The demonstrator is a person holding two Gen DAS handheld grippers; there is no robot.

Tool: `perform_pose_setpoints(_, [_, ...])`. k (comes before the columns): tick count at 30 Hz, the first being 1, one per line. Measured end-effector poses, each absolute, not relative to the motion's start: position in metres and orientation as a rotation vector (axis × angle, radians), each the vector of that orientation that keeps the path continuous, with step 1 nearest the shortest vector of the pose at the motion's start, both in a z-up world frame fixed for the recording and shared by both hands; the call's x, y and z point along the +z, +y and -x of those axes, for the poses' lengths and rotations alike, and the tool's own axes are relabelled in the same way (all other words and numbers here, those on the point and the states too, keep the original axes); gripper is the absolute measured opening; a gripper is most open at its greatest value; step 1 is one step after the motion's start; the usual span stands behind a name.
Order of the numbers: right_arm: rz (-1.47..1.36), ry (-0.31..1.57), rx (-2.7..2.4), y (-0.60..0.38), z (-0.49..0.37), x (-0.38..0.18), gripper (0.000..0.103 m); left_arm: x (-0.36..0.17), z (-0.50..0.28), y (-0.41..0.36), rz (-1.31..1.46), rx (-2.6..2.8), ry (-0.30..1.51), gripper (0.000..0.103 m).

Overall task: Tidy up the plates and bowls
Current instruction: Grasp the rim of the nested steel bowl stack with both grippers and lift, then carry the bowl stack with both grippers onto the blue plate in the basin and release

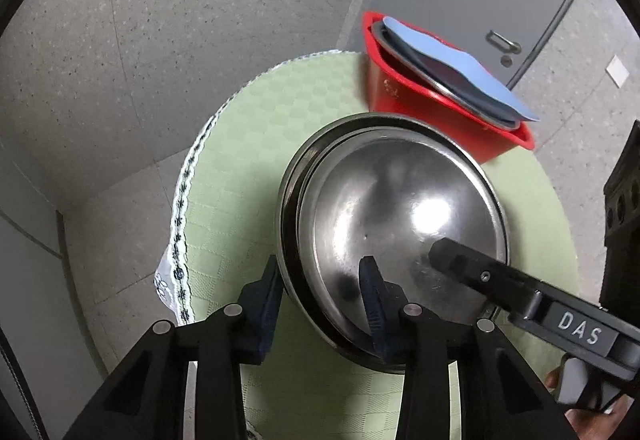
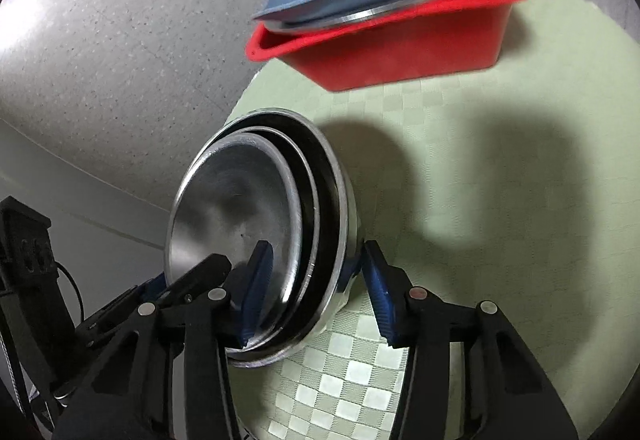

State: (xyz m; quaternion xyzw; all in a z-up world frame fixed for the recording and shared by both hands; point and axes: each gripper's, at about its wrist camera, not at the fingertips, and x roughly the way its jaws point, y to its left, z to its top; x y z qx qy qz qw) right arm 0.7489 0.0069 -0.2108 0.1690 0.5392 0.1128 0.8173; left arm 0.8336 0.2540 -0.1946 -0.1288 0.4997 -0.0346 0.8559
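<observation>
Nested steel bowls (image 1: pixel 396 216) stand near the surface's (image 1: pixel 240 144) front edge, both pairs of tongs straddling opposite sides of the stack's rim. The left tongs (image 1: pixel 320 290) have one blue pad outside the wall and one inside, pinching the bowls; the right tongs (image 2: pixel 316 280) likewise clamp the rim between their pads. Only the right wrist view shows the stack as three bowls, one inside another, tipped up on edge so the mouths face sideways toward the floor side. The left wrist view alone shows a grey door (image 1: pixel 500 0) with a handle behind the red tub (image 1: pixel 432 100), which sits at the surface's far edge carrying a steel plate and a blue plate (image 1: pixel 452 64), slanted across its rim. A pale green checked cloth covers the round surface; speckled grey floor (image 1: pixel 120 40) surrounds it.
</observation>
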Motion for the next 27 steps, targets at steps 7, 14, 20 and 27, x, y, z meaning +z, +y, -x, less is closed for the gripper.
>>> perform_pose_setpoints(7, [-0.368, 1.097, 0.271, 0.0, -0.748, -0.178, 0.047, -0.148, -0.824, 0.248, 0.264, -0.09, 0.962, 0.034])
perform_pose_setpoints(14, [-0.356, 1.002, 0.289, -0.013, -0.751, -0.125, 0.047, -0.093, -0.832, 0.235, 0.254, -0.111, 0.86, 0.034])
perform_pose_setpoints(20, [-0.332, 0.936, 0.28, -0.032, -0.776, -0.088, 0.047, -0.067, -0.867, 0.217, 0.237, -0.141, 0.827, 0.034])
perform_pose_setpoints(27, [-0.311, 0.919, 0.256, -0.055, -0.818, -0.07, 0.047, -0.074, -0.936, 0.19, 0.22, -0.148, 0.857, 0.034])
